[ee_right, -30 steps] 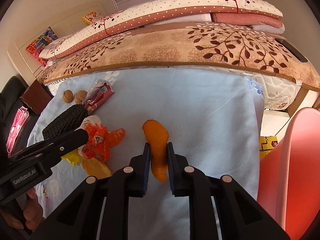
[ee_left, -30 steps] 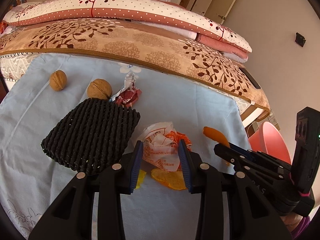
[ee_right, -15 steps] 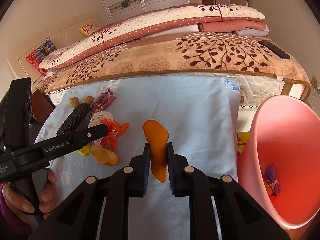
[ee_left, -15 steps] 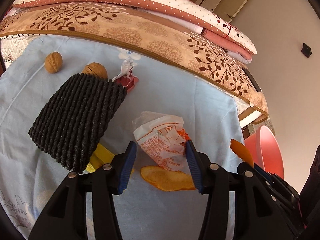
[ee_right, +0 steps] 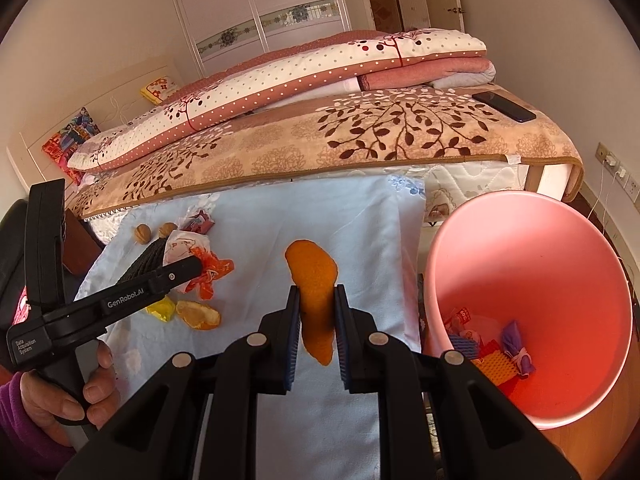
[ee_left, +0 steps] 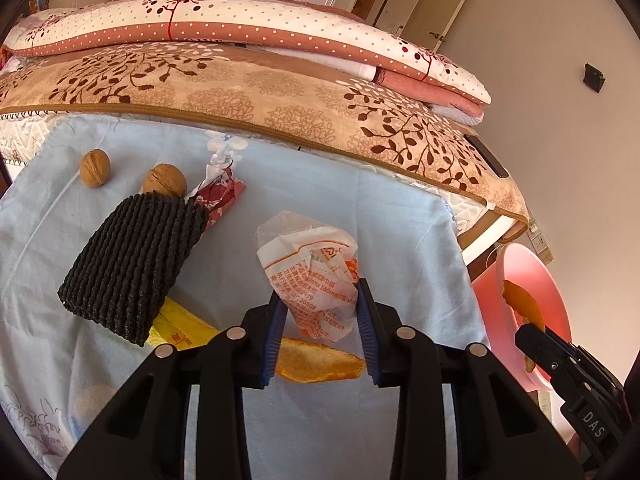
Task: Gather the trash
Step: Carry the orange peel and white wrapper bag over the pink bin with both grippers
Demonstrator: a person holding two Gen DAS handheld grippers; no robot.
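crumpled white-and-orange wrapper (ee_left: 316,280) between the blue pads of the left gripper (ee_left: 322,312), jaws closing on it, both pads touching its sides. under and just behind it, flat on the pale blue cloth (ee_left: 304,204), a slice of orange peel (ee_left: 320,362). to the left a yellow wrapper (ee_left: 180,328), partly tucked under a black ribbed foam sleeve (ee_left: 132,256). beyond the sleeve's far edge a red-and-white wrapper (ee_left: 220,196) and two walnuts (ee_left: 165,181), one touching the sleeve, the other (ee_left: 94,163) apart to the left.

second piece of orange peel (ee_right: 316,280) clamped upright in the right gripper (ee_right: 316,320), jaws pressed together on its lower half, top sticking above the pads, tip hanging below. held over the blue cloth, just left of the pink bin (ee_right: 532,248). in the bin's bottom some coloured scraps: purple, yellow, red; not clear what each is.

in the right wrist view, left gripper (ee_right: 192,268) reaching in from the left, gripped by a hand (ee_right: 80,396) with a purple sleeve (ee_right: 16,400) at the wrist.

cloth spread over the bed's near edge; behind it a brown leaf-patterned blanket (ee_right: 360,140), a folded dotted quilt (ee_right: 312,64) on top, a dark phone (ee_right: 504,106) near the blanket's right corner.
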